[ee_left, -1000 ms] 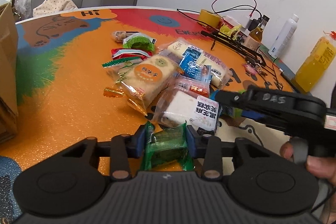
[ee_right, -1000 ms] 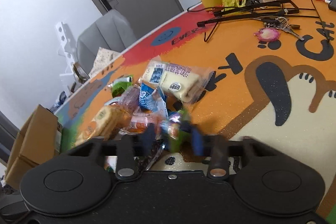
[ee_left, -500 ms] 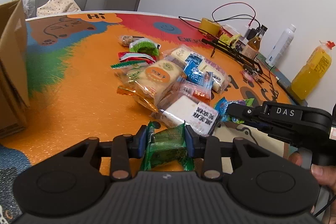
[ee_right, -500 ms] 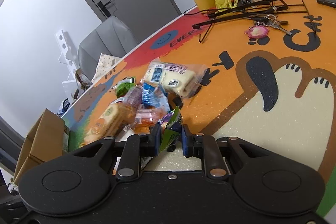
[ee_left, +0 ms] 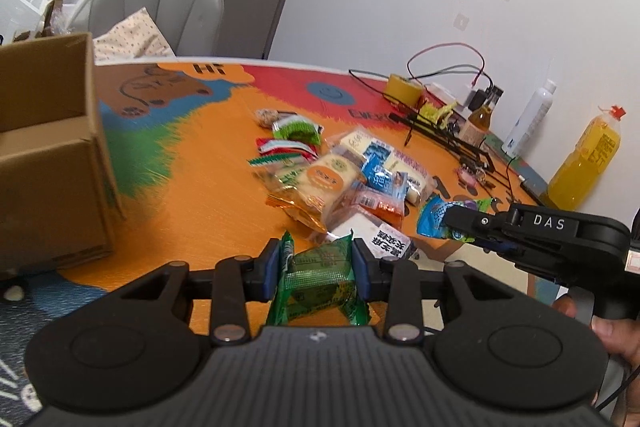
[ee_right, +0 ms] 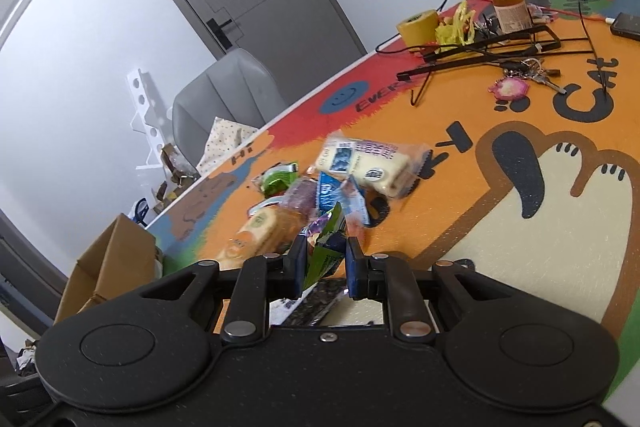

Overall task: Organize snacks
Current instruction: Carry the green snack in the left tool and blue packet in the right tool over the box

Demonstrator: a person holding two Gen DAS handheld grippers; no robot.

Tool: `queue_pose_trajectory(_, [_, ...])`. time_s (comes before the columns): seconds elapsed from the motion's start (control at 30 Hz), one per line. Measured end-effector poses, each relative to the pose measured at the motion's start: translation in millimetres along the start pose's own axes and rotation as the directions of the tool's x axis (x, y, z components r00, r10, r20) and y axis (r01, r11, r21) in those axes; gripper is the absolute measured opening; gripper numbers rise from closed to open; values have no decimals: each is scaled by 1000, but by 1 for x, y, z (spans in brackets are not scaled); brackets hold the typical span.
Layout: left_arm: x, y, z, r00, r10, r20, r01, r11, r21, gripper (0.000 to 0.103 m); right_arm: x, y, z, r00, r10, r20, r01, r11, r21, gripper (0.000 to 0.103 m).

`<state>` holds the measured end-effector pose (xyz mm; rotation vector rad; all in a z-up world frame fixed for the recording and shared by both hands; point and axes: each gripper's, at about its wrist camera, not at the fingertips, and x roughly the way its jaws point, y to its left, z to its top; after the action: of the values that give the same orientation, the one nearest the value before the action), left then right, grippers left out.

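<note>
A: Largest first, we list the table [ee_left: 208,203], the cardboard box [ee_left: 52,163] at left of frame, and the snack pile [ee_left: 340,179] at centre.

B: Our left gripper [ee_left: 316,267] fingers clamp a green packet [ee_left: 320,279], low centre; our right gripper [ee_right: 326,263] fingers pinch a blue-green packet [ee_right: 326,247].

Right gripper [ee_right: 326,269] jaws clamped on a green/blue/purple snack packet [ee_right: 326,247], held above the table [ee_right: 520,235]. Snack pile [ee_right: 320,195] just beyond the fingertips: long white bread pack [ee_right: 366,165], blue packet [ee_right: 340,195], round orange-label cake pack [ee_right: 256,231]. Open cardboard box [ee_right: 110,267] far left at the table edge. Tape roll [ee_right: 418,27], brown bottle [ee_right: 508,3], keys [ee_right: 532,71] well behind.
</note>
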<state>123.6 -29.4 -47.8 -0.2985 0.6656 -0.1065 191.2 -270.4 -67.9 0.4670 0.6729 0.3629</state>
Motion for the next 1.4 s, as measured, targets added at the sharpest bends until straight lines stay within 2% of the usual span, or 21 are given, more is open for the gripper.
queue_pose_trajectory(0.47, [-56, 23, -4, 996, 17, 93, -15, 1000, -26, 36, -27, 37, -11, 999, 30, 44, -28, 998, -50, 18])
queue_pose_trajectory(1.03, [-104, 48, -11, 984, 0, 179, 12, 998, -67, 36, -56, 73, -20, 996, 44, 79, -35, 992, -118, 18])
queue_pose_trajectory(1.23, [-117, 56, -12, 980, 35, 195, -20, 997, -80, 36, -57, 78, -26, 997, 54, 52, -47, 991, -121, 18])
queue_pose_trajectory(1.4, [-131, 62, -6, 972, 85, 221, -67, 994, -85, 36, -54, 90, -31, 995, 95, 28, -90, 987, -135, 18])
